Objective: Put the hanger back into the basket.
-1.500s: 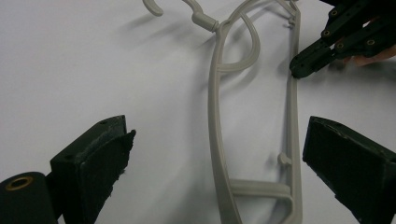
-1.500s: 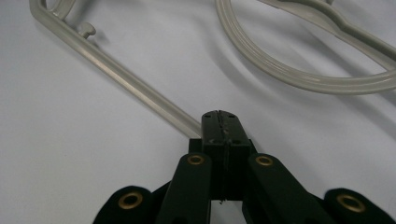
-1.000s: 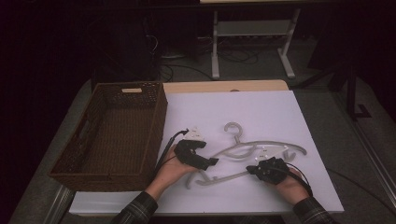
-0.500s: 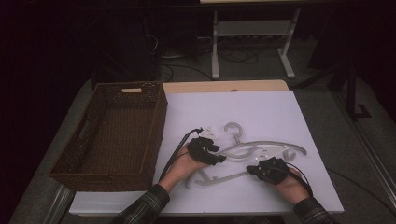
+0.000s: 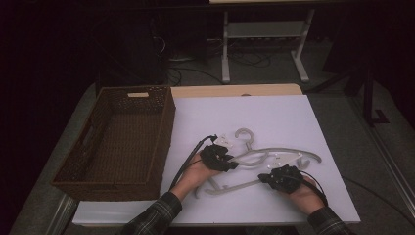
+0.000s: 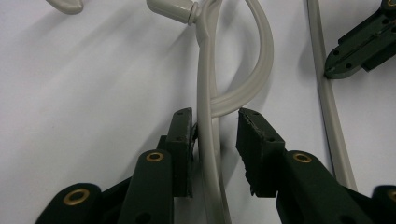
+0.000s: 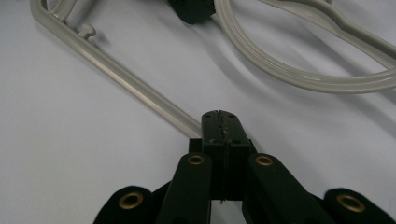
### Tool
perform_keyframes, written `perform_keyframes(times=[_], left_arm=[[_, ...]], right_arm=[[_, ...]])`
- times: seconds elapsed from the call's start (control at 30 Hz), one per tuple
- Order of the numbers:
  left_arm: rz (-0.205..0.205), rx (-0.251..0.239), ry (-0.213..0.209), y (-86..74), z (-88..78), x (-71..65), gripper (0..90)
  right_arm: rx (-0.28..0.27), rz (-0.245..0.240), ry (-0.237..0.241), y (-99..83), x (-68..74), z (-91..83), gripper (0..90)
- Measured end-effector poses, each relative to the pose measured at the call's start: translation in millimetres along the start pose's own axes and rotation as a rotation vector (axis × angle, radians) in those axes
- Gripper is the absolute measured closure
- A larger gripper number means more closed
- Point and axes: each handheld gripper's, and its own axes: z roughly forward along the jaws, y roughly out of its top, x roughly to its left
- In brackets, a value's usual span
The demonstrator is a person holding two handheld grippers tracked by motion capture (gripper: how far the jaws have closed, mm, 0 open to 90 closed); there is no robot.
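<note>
On the white table [image 5: 293, 117], beside a basket [image 5: 117, 142], a hanger [image 6: 208, 140] runs between the left gripper [image 6: 215, 135], its jaws closing, gap remaining; the right gripper [image 7: 220, 122] pinches the hanger's bar.

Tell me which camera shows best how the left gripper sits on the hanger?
The left gripper view: the left gripper straddles the hanger arm; one pad touches it and the other stands off. The jaws have just been closing. The high view shows it small and dark; the right gripper view shows a dark tip.
</note>
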Motion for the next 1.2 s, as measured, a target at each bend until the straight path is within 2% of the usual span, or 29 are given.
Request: perform_keyframes(times=[0.27, 0.37, 0.5, 0.63, 0.8, 0.93, 1.1, 1.2], left_arm=[[0.005, 0.007, 0.018, 0.5, -0.3, -0.2, 76.5], [0.001, -0.005, 0.018, 1.1, -2.4, -0.6, 79.8], [-0.013, -0.018, 0.001, 2.1, -5.8, -0.8, 80.4], [-0.032, -0.04, -0.038, 2.8, -10.3, -0.2, 81.0], [-0.029, -0.047, -0.059, 4.4, -15.0, -1.6, 80.8], [-0.057, -0.057, -0.084, 3.9, -15.9, -0.5, 80.6], [-0.066, -0.055, -0.078, 4.5, -16.9, -1.7, 81.2], [-0.054, -0.054, -0.052, 5.1, -18.8, -3.4, 81.9]], right_arm=[[-0.001, 0.0, 0.002, -0.1, -0.3, 0.0, 89.9], [0.0, 0.0, 0.002, -0.1, -0.2, 0.0, 89.9], [0.002, -0.001, 0.004, -0.3, -0.1, -0.2, 89.9], [0.006, 0.0, 0.011, -0.4, 0.0, -0.4, 89.9], [0.024, -0.011, 0.011, -1.4, 2.8, 0.3, 89.9], [0.023, -0.006, 0.018, -1.4, 1.8, 0.2, 89.9], [0.024, -0.011, 0.018, -1.5, 2.2, 0.0, 89.8], [0.023, -0.017, 0.018, -1.5, 2.6, 0.1, 89.8]])
